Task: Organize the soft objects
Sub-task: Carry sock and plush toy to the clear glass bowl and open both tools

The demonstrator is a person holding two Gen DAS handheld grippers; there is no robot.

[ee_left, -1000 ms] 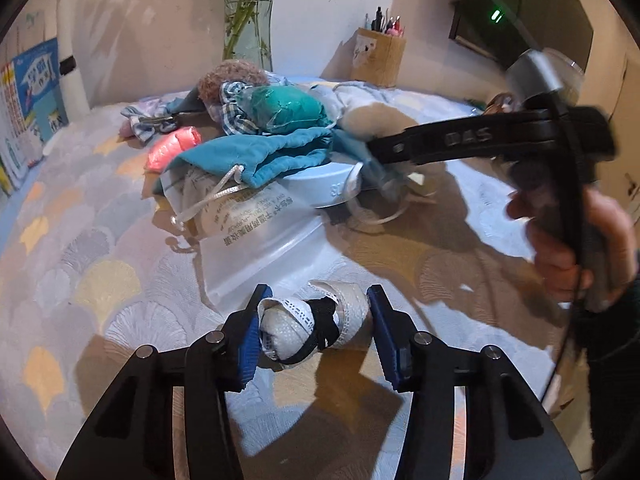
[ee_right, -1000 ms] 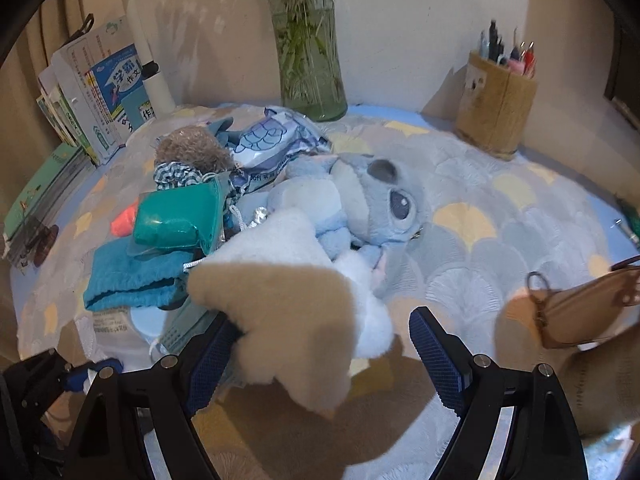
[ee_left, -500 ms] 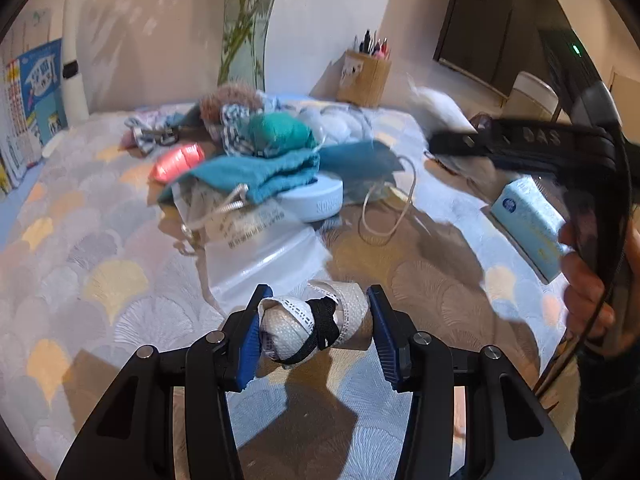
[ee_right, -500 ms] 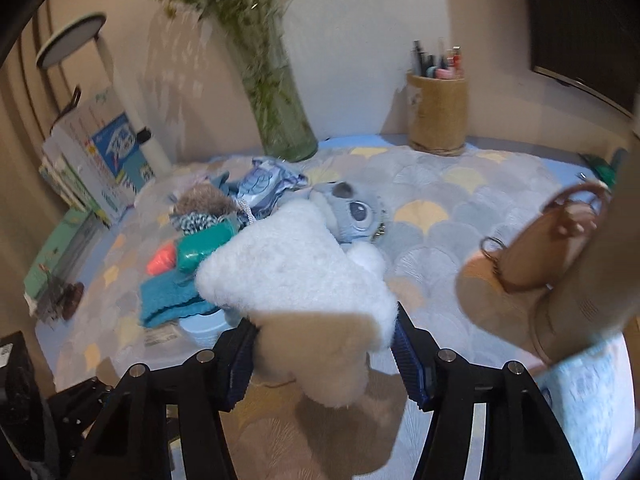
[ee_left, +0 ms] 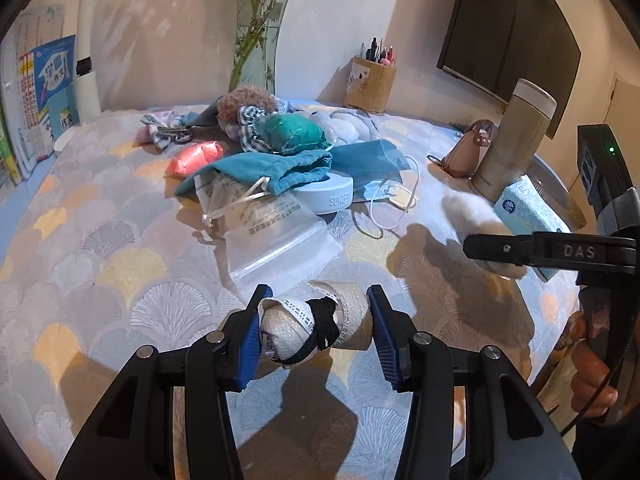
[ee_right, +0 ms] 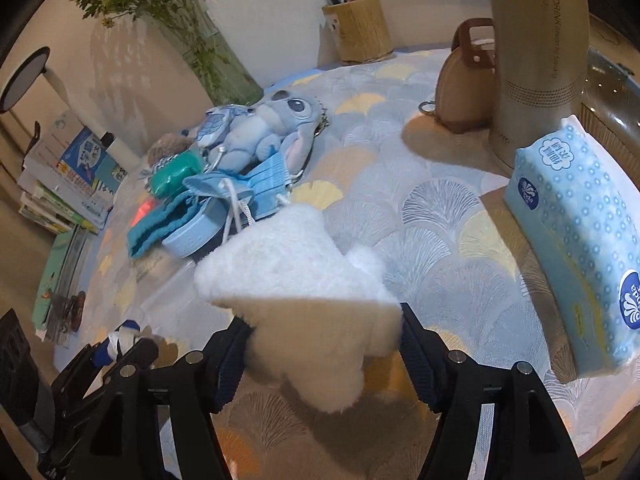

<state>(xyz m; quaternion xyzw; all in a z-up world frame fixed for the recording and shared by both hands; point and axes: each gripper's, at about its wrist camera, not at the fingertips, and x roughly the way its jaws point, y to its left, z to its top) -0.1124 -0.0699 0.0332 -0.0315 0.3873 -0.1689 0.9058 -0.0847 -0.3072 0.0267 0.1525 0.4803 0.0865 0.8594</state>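
My left gripper (ee_left: 314, 330) is clenching its jaws on a rolled sock (ee_left: 312, 330) (white, with a black band), holding it just above the worktop (ee_left: 100, 264). My right gripper (ee_right: 324, 350) is gripping a fluffy white plush (ee_right: 296, 280) between its jaws, near the tissue pack (ee_right: 576, 240). Farther out, the pile is lying: pouch (ee_left: 272, 168), mask (ee_left: 372, 160) and Stitch toy (ee_right: 264, 124).

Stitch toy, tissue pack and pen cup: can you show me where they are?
Stitch toy (ee_right: 276, 120), right wrist view, on its face.
Tissue pack (ee_right: 576, 236), right wrist view, on its dotted top.
Pen cup (ee_left: 370, 84), left wrist view, on its front wall.
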